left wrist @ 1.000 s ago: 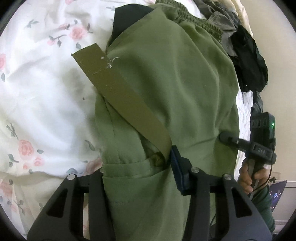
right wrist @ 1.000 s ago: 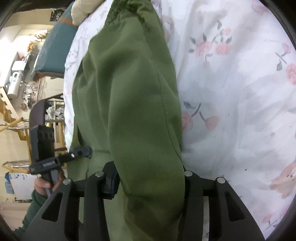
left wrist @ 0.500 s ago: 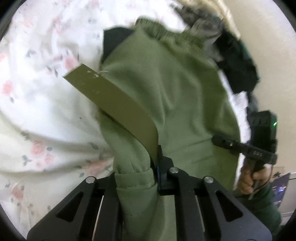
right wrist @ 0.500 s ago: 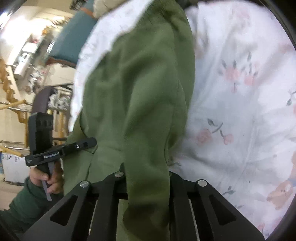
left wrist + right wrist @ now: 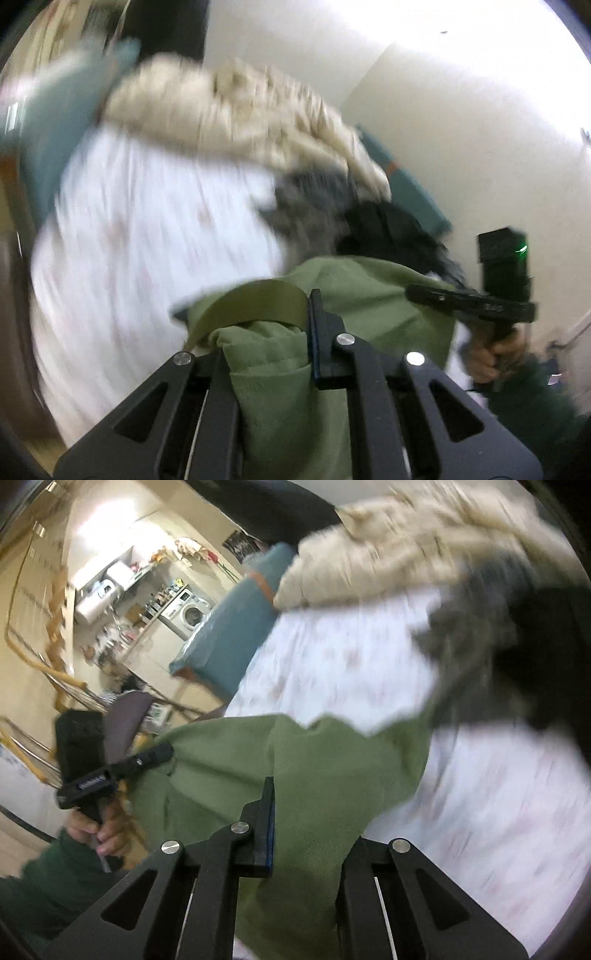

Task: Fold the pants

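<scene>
Both views show the olive-green cloth pants [image 5: 362, 295] held up above the white flower-printed bed sheet [image 5: 147, 240]. In the left wrist view the left gripper [image 5: 266, 354] has its black fingers [image 5: 321, 332] pinching a bunched fold of the pants beside a flat olive strap [image 5: 255, 302], with the right gripper [image 5: 424, 293] at the far edge of the cloth, its fingers hidden there. In the right wrist view the right gripper [image 5: 310, 834] pinches another fold of the pants, which hang just above the blurred sheet, and the left gripper [image 5: 162, 753] meets the cloth at left.
</scene>
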Demonstrator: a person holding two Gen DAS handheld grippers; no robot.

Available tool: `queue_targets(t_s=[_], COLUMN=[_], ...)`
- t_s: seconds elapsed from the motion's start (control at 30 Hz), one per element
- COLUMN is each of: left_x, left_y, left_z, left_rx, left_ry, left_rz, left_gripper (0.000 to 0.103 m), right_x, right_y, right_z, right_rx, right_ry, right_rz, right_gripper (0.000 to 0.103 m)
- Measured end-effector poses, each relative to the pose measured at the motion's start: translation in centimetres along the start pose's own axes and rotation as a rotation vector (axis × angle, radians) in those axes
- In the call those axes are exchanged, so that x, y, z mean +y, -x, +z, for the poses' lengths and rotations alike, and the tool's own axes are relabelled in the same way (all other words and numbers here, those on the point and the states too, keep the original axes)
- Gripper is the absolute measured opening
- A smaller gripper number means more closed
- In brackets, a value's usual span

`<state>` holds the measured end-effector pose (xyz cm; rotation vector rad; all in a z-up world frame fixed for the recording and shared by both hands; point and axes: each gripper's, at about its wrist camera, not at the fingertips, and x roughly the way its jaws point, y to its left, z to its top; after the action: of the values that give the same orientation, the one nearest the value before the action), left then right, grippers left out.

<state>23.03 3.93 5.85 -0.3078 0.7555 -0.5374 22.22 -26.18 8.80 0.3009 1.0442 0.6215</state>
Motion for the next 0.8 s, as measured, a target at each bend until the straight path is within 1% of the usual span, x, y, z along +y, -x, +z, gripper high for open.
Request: queue_targets(t_s=[0.03, 0.1, 0.13, 0.17, 0.2, 0.23, 0.3, 0.33, 0.4, 0.43, 0.47, 0.5, 0.53, 0.57, 0.6, 0.63, 0.7, 0.73, 0.77, 0.8], left_x=[0.2, 0.0, -0.2, -0.1, 0.1, 0.4, 0.8, 1.6, 2.8, 3.2, 3.1, 2.8, 2.4, 1.9, 1.6, 1.2, 0.8, 0.7, 0.4, 0.0], left_y=[-0.1, -0.7, -1.0, -1.1, -1.2, -1.9, -3.0, -3.9, -5.0, -5.3, -5.3, -4.8, -4.1, -2.9, -2.0, -0.9, 0.4, 1.0, 1.4, 1.6], left_z=[1.5, 4.1, 4.9, 5.3, 5.1, 4.5, 2.1, -0.1, -4.2, -7.2, -9.4, -12.0, -13.5, -15.4, -16.5, -17.9, -19.8, -21.0, -22.3, -23.8], left_rx=[-0.045, -0.118, -0.16, -0.197, -0.219, -0.233, -0.226, -0.202, -0.129, -0.066, -0.019, 0.04, 0.07, 0.115, 0.15, 0.205, 0.281, 0.333, 0.389, 0.45], left_ry=[-0.054, -0.134, -0.182, -0.233, -0.279, -0.33, -0.418, -0.43, -0.423, -0.42, -0.428, -0.439, -0.446, -0.441, -0.434, -0.432, -0.428, -0.404, -0.38, -0.376], left_rz=[0.025, 0.059, 0.074, 0.094, 0.112, 0.127, 0.154, 0.142, 0.124, 0.098, 0.081, 0.039, 0.01, -0.038, -0.073, -0.1, -0.12, -0.134, -0.138, -0.132], left_gripper=[0.007, 0.008, 0.008, 0.008, 0.008, 0.008, 0.008, 0.008, 0.007, 0.007, 0.007, 0.007, 0.007, 0.007, 0.008, 0.008, 0.008, 0.009, 0.011, 0.012], right_x=[0.6, 1.7, 2.3, 2.6, 2.8, 2.8, 2.3, 1.9, 0.7, 0.4, -0.3, -0.5, -0.6, -0.3, -0.1, 0.2, 0.5, 0.3, 0.3, 0.3], right_y=[-0.3, -0.6, -0.8, -0.8, -1.0, -1.2, -2.9, -3.9, -6.0, -6.5, -7.2, -7.6, -7.7, -7.3, -6.9, -6.4, -4.9, -4.2, -3.8, -3.6], right_z=[1.6, 5.3, 6.7, 7.3, 8.0, 8.1, 7.2, 6.2, 2.5, 1.0, -1.8, -3.5, -5.9, -8.9, -11.4, -13.2, -17.0, -18.5, -20.3, -21.2], right_rx=[-0.025, -0.123, -0.176, -0.21, -0.252, -0.274, -0.295, -0.29, -0.271, -0.258, -0.226, -0.203, -0.167, -0.123, -0.088, -0.054, 0.019, 0.045, 0.098, 0.132], right_ry=[0.023, 0.086, 0.126, 0.153, 0.182, 0.204, 0.26, 0.278, 0.309, 0.304, 0.276, 0.259, 0.244, 0.229, 0.216, 0.203, 0.132, 0.075, 0.002, -0.034], right_rz=[-0.021, -0.071, -0.101, -0.121, -0.134, -0.14, -0.176, -0.18, -0.175, -0.159, -0.128, -0.107, -0.084, -0.062, -0.05, -0.045, -0.035, -0.026, -0.007, 0.0], right_gripper=[0.008, 0.008, 0.008, 0.008, 0.008, 0.008, 0.008, 0.008, 0.008, 0.008, 0.008, 0.007, 0.007, 0.007, 0.007, 0.007, 0.007, 0.007, 0.007, 0.007])
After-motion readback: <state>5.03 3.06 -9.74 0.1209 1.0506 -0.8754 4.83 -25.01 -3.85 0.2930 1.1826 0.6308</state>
